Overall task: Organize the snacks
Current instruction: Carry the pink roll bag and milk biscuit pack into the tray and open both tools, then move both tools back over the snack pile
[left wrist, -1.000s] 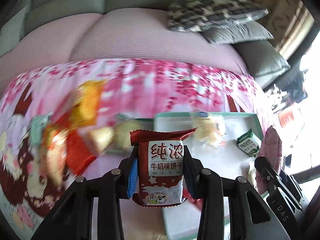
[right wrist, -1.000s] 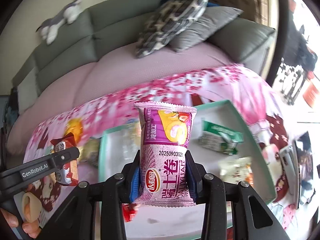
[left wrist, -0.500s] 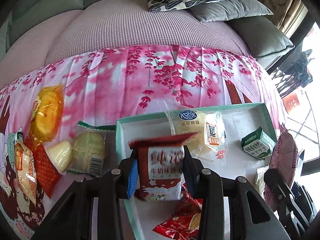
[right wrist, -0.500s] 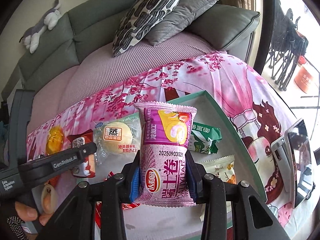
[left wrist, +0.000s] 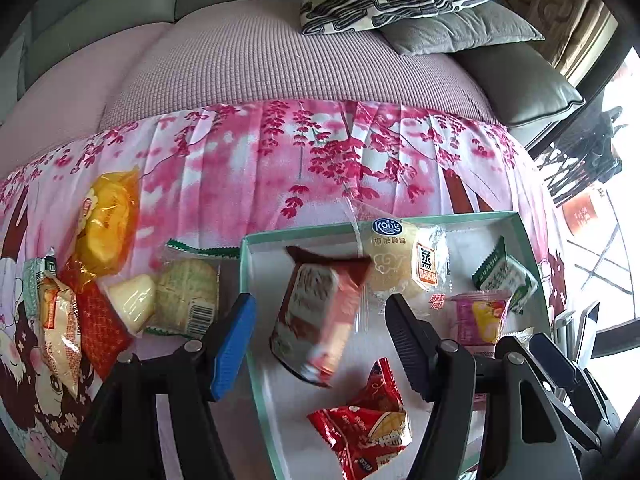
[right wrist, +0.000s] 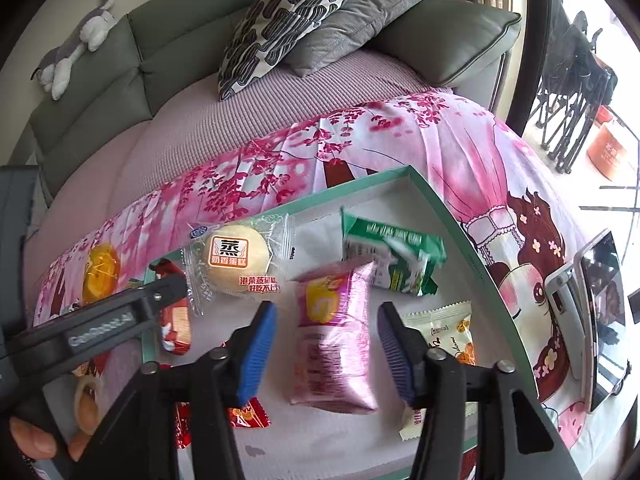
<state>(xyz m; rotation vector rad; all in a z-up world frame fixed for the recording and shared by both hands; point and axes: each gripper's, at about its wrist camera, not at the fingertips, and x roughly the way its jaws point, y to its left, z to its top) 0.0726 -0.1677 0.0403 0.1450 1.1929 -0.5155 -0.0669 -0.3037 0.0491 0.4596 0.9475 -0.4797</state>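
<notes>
While both grippers' fingers spread apart, two snack packets sit loose over the green-rimmed tray (left wrist: 524, 236).

Left gripper (left wrist: 320, 336) is opening around the red biscuit packet (left wrist: 316, 312), untouched; right gripper (right wrist: 326, 354) is opening around the purple Swiss-roll packet (right wrist: 334, 340), beside the steamed cake (right wrist: 234, 260).

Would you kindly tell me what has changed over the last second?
Both grippers let go. The left gripper is opening and the red biscuit pack drops into the tray; the right gripper is opening, releasing the purple pack. The other snacks stayed put.
</notes>
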